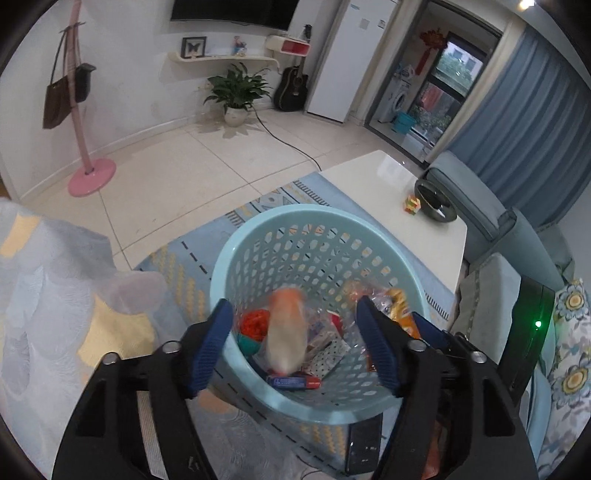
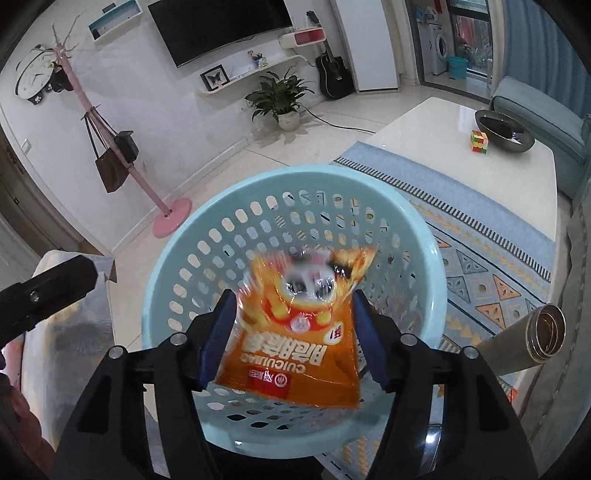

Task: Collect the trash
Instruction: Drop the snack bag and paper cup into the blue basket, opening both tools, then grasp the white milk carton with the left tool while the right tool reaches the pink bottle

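Left gripper (image 1: 293, 343): jaws wide apart, gripping nothing; a blurred orange-and-white oblong object (image 1: 287, 330) sits between them, long axis pointing down into the pale blue perforated plastic basket (image 1: 317, 236).
Right gripper (image 2: 291, 343): jaws spread, glossy orange snack packet (image 2: 295, 332) between them over that basket's mouth, seemingly loose.

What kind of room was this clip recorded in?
Most likely a home living room: a wall-mounted TV, a sofa beside a white coffee table, and a patterned rug under the blue basket.
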